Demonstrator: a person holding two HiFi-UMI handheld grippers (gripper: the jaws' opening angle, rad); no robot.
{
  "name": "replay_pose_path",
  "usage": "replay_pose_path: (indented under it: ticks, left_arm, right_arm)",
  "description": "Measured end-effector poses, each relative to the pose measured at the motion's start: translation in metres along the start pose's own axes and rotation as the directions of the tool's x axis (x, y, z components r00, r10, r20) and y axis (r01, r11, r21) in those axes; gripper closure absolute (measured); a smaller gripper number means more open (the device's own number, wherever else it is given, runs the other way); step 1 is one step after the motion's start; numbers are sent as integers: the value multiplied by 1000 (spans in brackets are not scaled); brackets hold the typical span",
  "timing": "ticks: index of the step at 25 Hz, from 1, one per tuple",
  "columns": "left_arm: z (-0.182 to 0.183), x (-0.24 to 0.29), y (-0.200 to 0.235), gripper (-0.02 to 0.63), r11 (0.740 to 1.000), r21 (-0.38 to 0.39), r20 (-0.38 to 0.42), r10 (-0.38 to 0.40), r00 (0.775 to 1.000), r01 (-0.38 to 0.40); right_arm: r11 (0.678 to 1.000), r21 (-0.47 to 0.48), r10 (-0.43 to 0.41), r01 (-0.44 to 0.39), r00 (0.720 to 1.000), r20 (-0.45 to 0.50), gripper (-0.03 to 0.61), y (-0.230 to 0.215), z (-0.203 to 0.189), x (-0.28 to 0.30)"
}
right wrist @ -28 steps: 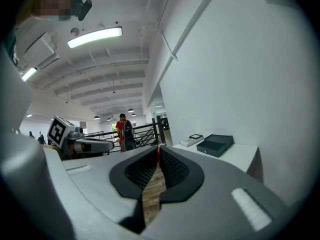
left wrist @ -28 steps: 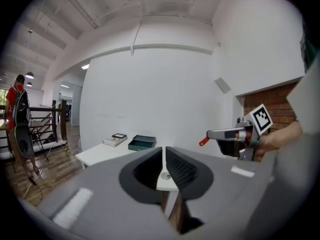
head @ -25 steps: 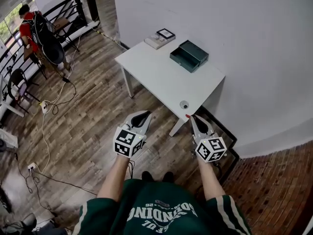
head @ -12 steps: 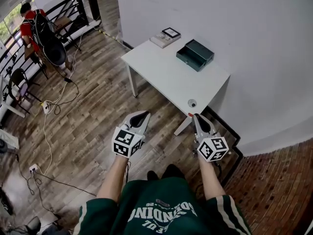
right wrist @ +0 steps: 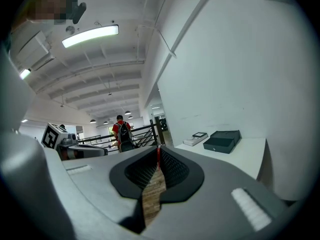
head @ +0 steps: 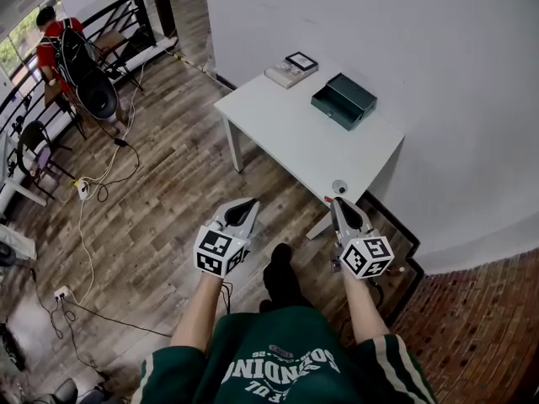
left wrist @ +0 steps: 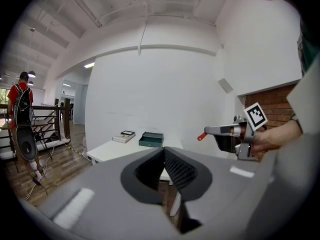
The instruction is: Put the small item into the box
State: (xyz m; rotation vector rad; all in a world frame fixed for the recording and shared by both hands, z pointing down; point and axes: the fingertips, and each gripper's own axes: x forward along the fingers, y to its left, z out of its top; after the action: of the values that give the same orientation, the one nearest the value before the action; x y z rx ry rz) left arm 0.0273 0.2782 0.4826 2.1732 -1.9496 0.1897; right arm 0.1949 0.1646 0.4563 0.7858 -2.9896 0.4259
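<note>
Floor [head: 160,167]: brown wood planks are running under and around the bench, with thin cables trailing across them on the side away from the wall.
Bench [head: 286,133]: a plain white rectangular top on white legs is standing with one long side against a smooth white wall.
Box [head: 344,101]: a dark green, matte, rectangular case is sitting at the bench's far end, on the wall side.
Flat stack [head: 291,67]: a pale slab with a dark-framed panel on top is lying at the bench's far corner.
Left gripper [head: 251,202]: it is hovering over the floor short of the bench's near end, its ribbed dark jaws meeting at the tips and gripping nothing.
Right gripper [head: 334,202]: it is hovering just short of the bench's near corner, jaws pressing together and empty.
Small item [head: 339,187]: a round, pale grey piece is lying on the bench's near corner, well apart from the box.
</note>
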Motion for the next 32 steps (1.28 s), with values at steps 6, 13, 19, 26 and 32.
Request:
replay_pose_path:
  ticks: [6, 13, 19, 26, 32]
  left_arm:
    - [1, 33, 35, 561, 1000, 23, -24, 3, 1000, -3]
    - [16, 104, 91, 561, 1000, 22, -53, -12, 999, 13]
    - [38, 172, 134, 561, 999, 28, -69, -29, 997, 31]
    - [62, 227, 164, 561, 998, 30, -67, -49, 997, 51]
    - [72, 284, 174, 561, 993, 41, -72, -110, 991, 113]
  right_arm:
    - [1000, 28, 4, -5, 1000, 12, 561, -20, -5, 48]
    - [998, 56, -3, 3, 1000, -12, 561, -59, -2, 126]
    - [998, 55, -5, 6, 1000, -13, 561, -99, 23, 195]
    - [999, 52, -13, 14, 1000, -17, 561, -129, 42, 242]
    - [995, 71, -71, 72, 997, -19, 561, -165, 42, 262]
